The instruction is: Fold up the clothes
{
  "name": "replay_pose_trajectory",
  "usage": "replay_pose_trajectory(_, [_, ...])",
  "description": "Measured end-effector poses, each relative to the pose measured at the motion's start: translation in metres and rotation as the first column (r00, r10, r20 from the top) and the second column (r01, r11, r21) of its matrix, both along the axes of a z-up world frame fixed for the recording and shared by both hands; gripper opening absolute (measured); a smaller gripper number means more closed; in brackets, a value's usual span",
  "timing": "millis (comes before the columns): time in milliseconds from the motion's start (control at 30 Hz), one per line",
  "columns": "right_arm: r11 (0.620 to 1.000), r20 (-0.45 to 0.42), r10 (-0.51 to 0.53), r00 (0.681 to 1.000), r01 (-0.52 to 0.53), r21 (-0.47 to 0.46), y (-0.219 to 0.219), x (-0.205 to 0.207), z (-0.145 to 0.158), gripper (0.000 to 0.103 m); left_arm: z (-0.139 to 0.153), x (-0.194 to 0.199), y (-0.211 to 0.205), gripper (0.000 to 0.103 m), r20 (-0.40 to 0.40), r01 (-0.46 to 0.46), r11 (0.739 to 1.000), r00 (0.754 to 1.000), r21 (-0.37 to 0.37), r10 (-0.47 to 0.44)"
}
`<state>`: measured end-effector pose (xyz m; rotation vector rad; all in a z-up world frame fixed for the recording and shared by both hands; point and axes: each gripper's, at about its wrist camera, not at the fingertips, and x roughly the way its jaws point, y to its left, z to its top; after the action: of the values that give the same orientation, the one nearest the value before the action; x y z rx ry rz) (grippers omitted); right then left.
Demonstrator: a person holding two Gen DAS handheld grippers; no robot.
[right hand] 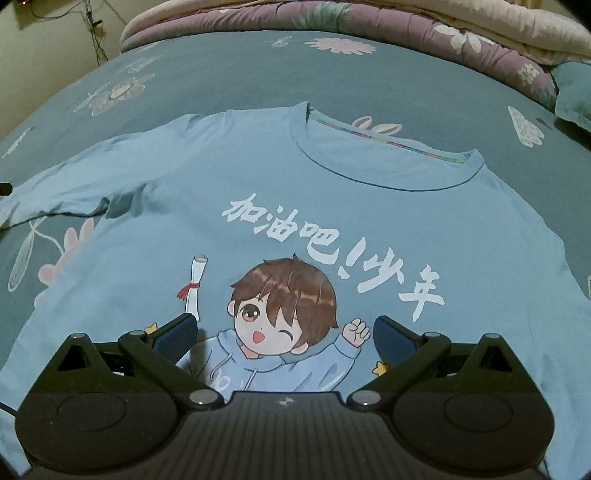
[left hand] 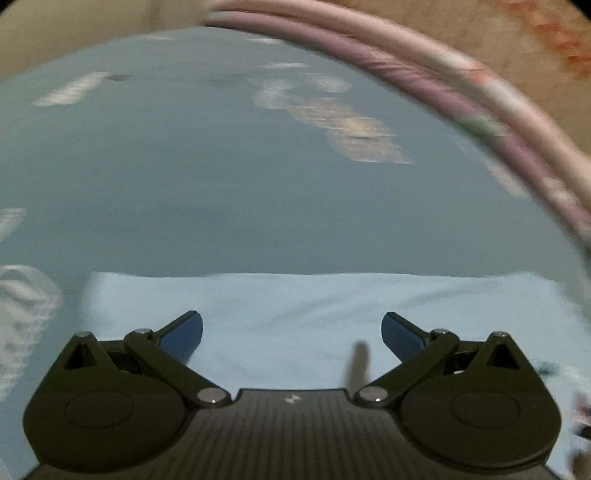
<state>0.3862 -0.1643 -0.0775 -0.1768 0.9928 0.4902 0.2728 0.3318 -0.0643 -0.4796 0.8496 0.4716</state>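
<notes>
A light blue T-shirt (right hand: 192, 206) lies spread flat, front up, on the bed, with a cartoon boy and white lettering printed on it. Its collar (right hand: 384, 166) points away from me and a sleeve (right hand: 55, 188) stretches to the left. My right gripper (right hand: 284, 332) hovers open above the print, nothing between its fingers. In the blurred left wrist view, my left gripper (left hand: 291, 332) is open over an edge of the same light blue T-shirt (left hand: 295, 302), holding nothing.
The bed is covered by a teal sheet (right hand: 229, 77) with pale flower prints. A rolled purple and pink floral quilt (right hand: 369, 22) lies along the far edge, and shows as a blurred band of quilt (left hand: 424, 70) in the left view. A wall with hanging wires (right hand: 92, 33) stands at far left.
</notes>
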Motion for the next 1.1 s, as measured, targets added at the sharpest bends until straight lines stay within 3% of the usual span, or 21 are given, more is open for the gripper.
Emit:
replay_pose_trajectory(100, [1.0, -0.002, 0.004, 1.0, -0.004, -0.007, -0.001, -0.004, 0.001, 0.103, 0.004, 0.0, -0.005, 0.102, -0.008, -0.023, 1.0, 1.0, -0.001, 0.023])
replay_pose_trajectory(233, [1.0, -0.005, 0.0, 1.0, 0.0, -0.009, -0.003, -0.007, 0.0, 0.103, 0.011, 0.012, -0.04, 0.102, 0.052, 0.136, 0.99, 0.989, 0.04, -0.138])
replay_pose_trajectory(300, [1.0, -0.004, 0.004, 1.0, -0.004, -0.021, -0.001, -0.007, 0.0, 0.103, 0.007, 0.02, -0.051, 0.102, 0.034, 0.186, 0.98, 0.981, 0.07, -0.189])
replay_pose_trajectory(467, [0.999, 0.002, 0.019, 1.0, -0.019, -0.042, 0.001, -0.008, -0.002, 0.103, -0.006, 0.023, -0.052, 0.102, -0.106, 0.117, 0.979, 0.989, 0.169, -0.1])
replay_pose_trajectory(567, [0.999, 0.003, 0.025, 1.0, -0.025, -0.045, 0.0, -0.008, -0.002, 0.103, 0.005, 0.023, -0.065, 0.102, -0.072, 0.144, 0.976, 0.988, 0.165, -0.134])
replay_pose_trajectory(700, [0.999, 0.005, 0.023, 1.0, -0.023, -0.048, 0.001, -0.007, -0.003, 0.103, 0.016, 0.042, -0.106, 0.102, -0.022, 0.289, 0.933, 0.956, 0.215, -0.292])
replay_pose_trajectory(867, [0.999, 0.022, 0.027, 0.999, -0.026, -0.039, -0.001, -0.01, -0.004, 0.103, -0.002, 0.069, -0.142, 0.102, -0.137, 0.391, 0.874, 0.92, 0.29, -0.366])
replay_pose_trajectory(900, [0.999, 0.026, 0.028, 0.999, -0.027, -0.038, -0.001, -0.01, -0.005, 0.103, -0.005, 0.068, -0.143, 0.103, -0.151, 0.397, 0.871, 0.918, 0.289, -0.368])
replay_pose_trajectory(1033, [0.999, 0.049, 0.036, 0.998, -0.034, -0.033, -0.003, -0.013, -0.007, 0.103, 0.004, 0.059, -0.134, 0.102, -0.15, 0.362, 0.904, 0.93, 0.228, -0.335])
replay_pose_trajectory(1100, [0.999, 0.06, 0.038, 0.997, -0.036, -0.03, -0.003, -0.014, -0.008, 0.103, 0.02, 0.062, -0.142, 0.102, -0.11, 0.373, 0.897, 0.928, 0.236, -0.356])
